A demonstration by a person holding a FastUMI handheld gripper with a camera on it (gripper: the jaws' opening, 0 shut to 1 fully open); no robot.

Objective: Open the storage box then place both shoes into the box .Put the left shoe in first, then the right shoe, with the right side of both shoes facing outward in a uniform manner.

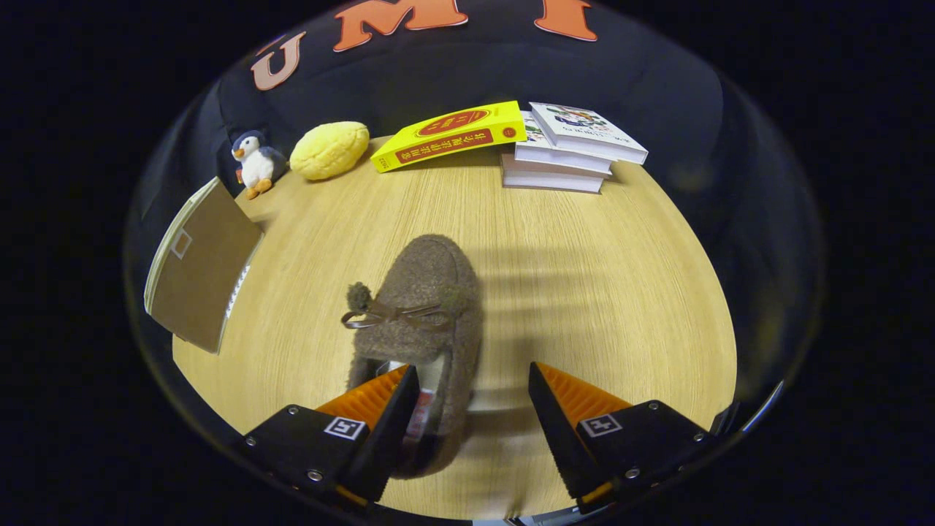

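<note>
A brown fuzzy shoe with a ribbon bow and a pompom lies on the wooden table, toe pointing away from me. My gripper hovers over its heel end with the fingers spread open. The left finger dips into the shoe's opening, and the right finger stands clear of the shoe's right wall, over bare table. The heel part of the shoe is hidden behind the left finger.
A brown notebook leans at the table's left edge. Along the far edge sit a penguin plush, a yellow plush, a yellow book and a stack of white books.
</note>
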